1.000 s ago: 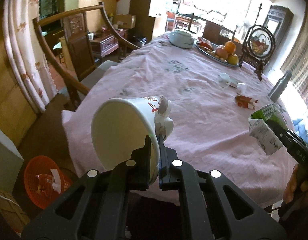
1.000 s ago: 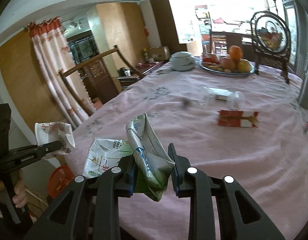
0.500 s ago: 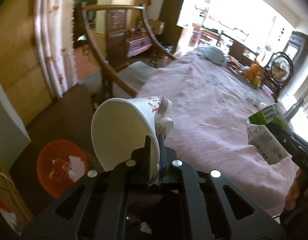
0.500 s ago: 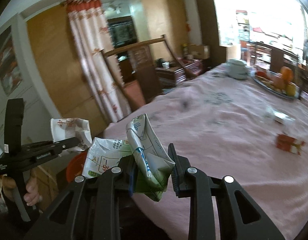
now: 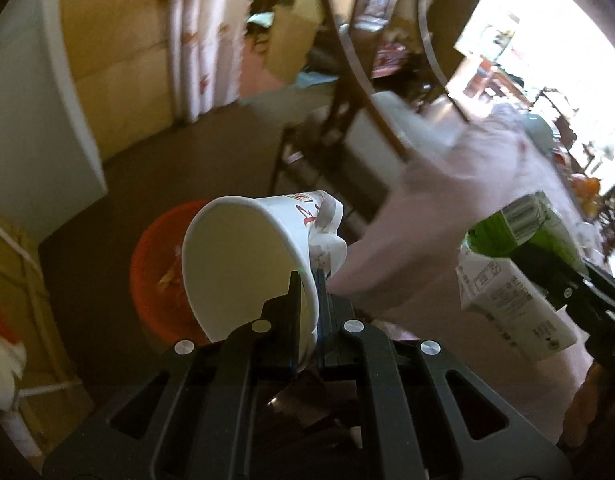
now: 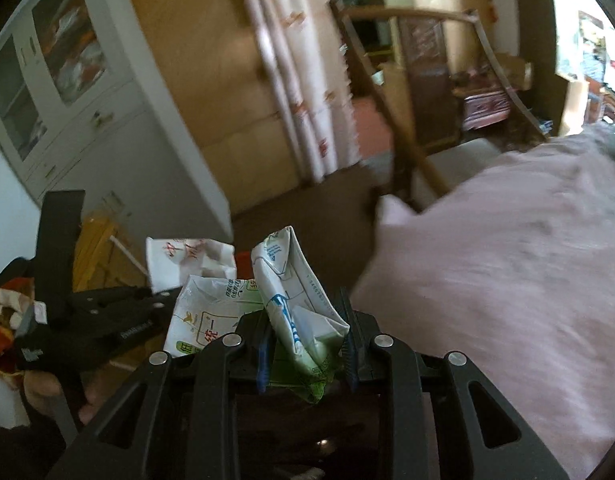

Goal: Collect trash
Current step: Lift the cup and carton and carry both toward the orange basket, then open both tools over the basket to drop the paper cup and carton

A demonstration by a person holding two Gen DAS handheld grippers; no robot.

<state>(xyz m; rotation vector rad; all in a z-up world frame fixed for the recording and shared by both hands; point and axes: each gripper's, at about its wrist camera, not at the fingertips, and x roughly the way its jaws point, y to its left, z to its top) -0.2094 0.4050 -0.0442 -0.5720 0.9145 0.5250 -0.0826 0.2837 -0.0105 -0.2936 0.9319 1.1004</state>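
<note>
Both of my grippers carry trash above the floor beside the pink-clothed worktop [image 6: 507, 248], with the orange waste basket [image 5: 155, 264] as the landmark. My left gripper [image 5: 305, 300] is clamped shut on the rim wall of a white paper cup [image 5: 247, 256], which hangs tilted with its mouth toward the camera, directly over the basket's near edge. My right gripper [image 6: 305, 332] squeezes a crumpled green-and-white drink carton [image 6: 295, 300], its jaws partly closed around it; seen from the left wrist, the carton [image 5: 511, 276] sits well to the right of the basket, nearer the worktop's corner.

Risks, as I judge them: the cup is pinched by one thin paper wall, so it could tear or slip out early and land outside the basket. The carton is not yet above the basket; letting go now would drop it on the floor. The two grippers are close, and crowding the one opening could knock them together. Blur makes aiming uncertain.
</note>
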